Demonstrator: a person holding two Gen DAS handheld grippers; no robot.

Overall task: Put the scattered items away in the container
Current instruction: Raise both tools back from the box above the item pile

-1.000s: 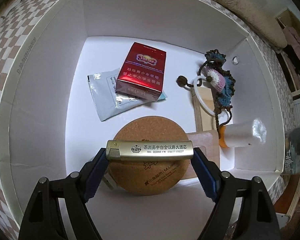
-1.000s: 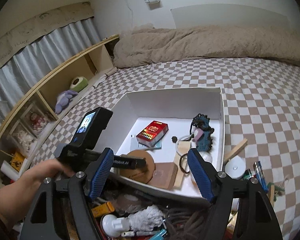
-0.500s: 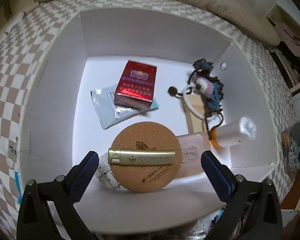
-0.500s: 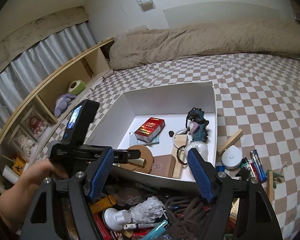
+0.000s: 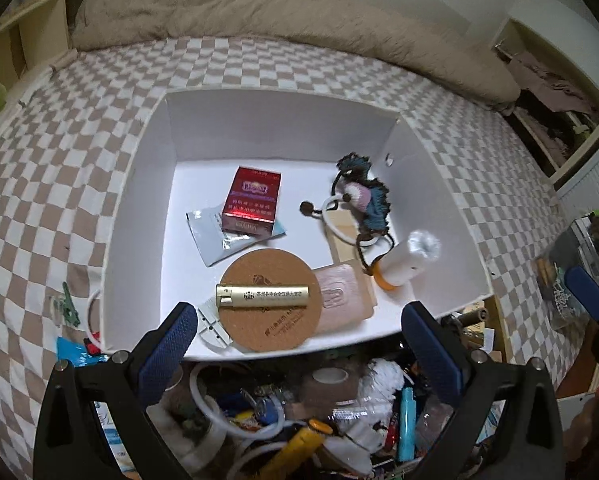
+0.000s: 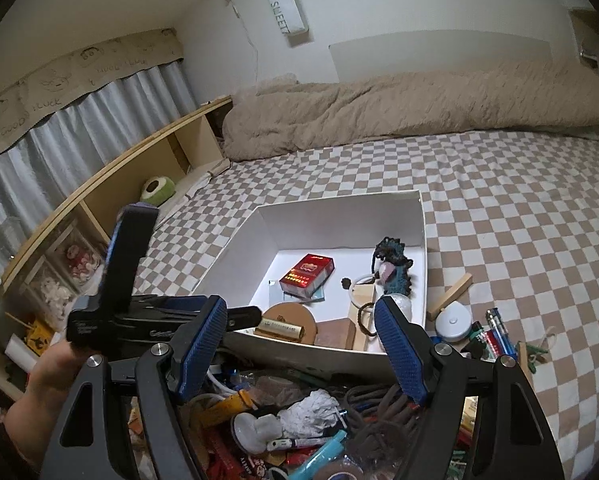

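Left gripper [image 5: 299,344] jaws wide apart with nothing between them, having just been opening; it hangs above the near wall of the white box [image 5: 139,216]. The gold lighter [image 5: 262,296] lies flat across the cork coaster [image 5: 271,332] inside the box, near a red pack [image 5: 251,208], a crochet charm [image 5: 363,196] and a white bottle [image 5: 407,260]. Right gripper [image 6: 299,344] jaws part-open and empty over the clutter pile [image 6: 299,420] in front of the box.
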